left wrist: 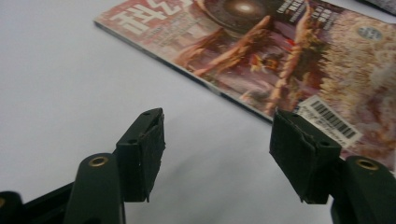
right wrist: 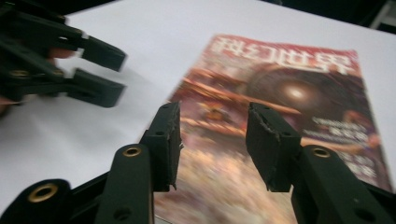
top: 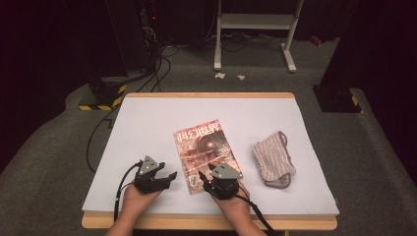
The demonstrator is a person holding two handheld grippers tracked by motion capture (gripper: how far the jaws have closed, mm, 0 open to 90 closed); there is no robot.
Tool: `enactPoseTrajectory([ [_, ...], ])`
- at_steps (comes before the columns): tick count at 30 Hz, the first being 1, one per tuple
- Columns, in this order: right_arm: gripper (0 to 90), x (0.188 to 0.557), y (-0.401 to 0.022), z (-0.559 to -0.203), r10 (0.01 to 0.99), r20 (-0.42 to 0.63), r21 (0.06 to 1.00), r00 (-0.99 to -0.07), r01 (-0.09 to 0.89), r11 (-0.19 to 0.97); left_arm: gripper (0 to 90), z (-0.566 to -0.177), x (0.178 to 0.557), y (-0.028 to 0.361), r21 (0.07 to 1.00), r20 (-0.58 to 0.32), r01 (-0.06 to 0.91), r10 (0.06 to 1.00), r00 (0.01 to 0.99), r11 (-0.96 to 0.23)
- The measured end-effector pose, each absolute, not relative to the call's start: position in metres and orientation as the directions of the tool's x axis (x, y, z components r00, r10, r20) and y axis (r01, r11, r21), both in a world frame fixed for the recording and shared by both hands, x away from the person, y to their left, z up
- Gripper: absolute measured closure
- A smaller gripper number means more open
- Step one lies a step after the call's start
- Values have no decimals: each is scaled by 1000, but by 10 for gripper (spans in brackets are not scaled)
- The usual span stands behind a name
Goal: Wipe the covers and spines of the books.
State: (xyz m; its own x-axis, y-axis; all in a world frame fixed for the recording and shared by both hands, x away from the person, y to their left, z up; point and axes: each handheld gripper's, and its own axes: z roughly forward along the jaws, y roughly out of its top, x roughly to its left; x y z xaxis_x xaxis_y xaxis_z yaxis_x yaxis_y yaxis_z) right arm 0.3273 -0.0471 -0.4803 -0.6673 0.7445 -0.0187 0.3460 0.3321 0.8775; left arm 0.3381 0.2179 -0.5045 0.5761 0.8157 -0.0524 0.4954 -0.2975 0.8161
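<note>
A magazine (top: 204,152) with a reddish cover lies flat near the middle of the white-covered table (top: 147,123). My left gripper (top: 169,176) hovers just left of the magazine's near corner. In the left gripper view the gripper (left wrist: 217,140) is open, with bare white sheet between its pads and the magazine (left wrist: 280,56) and its barcode label ahead. My right gripper (top: 201,176) sits over the magazine's near left corner. In the right gripper view it (right wrist: 212,135) is open above the cover (right wrist: 289,107), gripping nothing. The left gripper (right wrist: 114,74) appears there at upper left.
A striped grey folded cloth (top: 274,160) lies on the table's right side. The table's wooden front edge (top: 206,222) runs just below my hands. On the floor beyond are cables (top: 157,73), a black box with hazard stripes (top: 101,96) and a white stand (top: 255,29).
</note>
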Motion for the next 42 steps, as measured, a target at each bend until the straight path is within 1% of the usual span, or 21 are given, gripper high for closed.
enactPoseTrajectory([
  [7,519,334,-85,-487,800,-26,869,-599,383,314,264,-505,329,193,813,-45,480,787,616,-329],
  [12,516,339,-104,-495,830,2,861,-558,423,283,228,-505,322,179,805,-73,487,759,647,-338],
  [13,517,340,-106,-495,833,3,861,-554,425,279,213,-505,320,177,801,-66,486,756,651,-349],
  [17,517,341,-111,-492,841,20,868,-541,427,255,198,-510,314,168,775,-34,489,746,665,-401],
  [21,518,343,-115,-491,846,34,871,-532,431,236,218,-511,311,160,769,-9,479,742,671,-424],
  [23,518,343,-116,-491,846,33,870,-532,432,238,231,-513,311,158,755,19,481,747,664,-446],
  [26,518,343,-117,-492,849,30,869,-527,433,238,233,-513,313,160,748,0,496,747,665,-441],
  [31,515,346,-122,-493,858,42,862,-512,453,229,243,-513,315,165,746,2,501,754,657,-438],
  [40,502,351,-132,-497,861,60,828,-506,506,240,299,-512,324,183,750,-7,526,790,613,-402],
  [42,484,351,-132,-498,856,63,827,-513,507,244,329,-512,325,187,755,-13,529,797,604,-388],
])
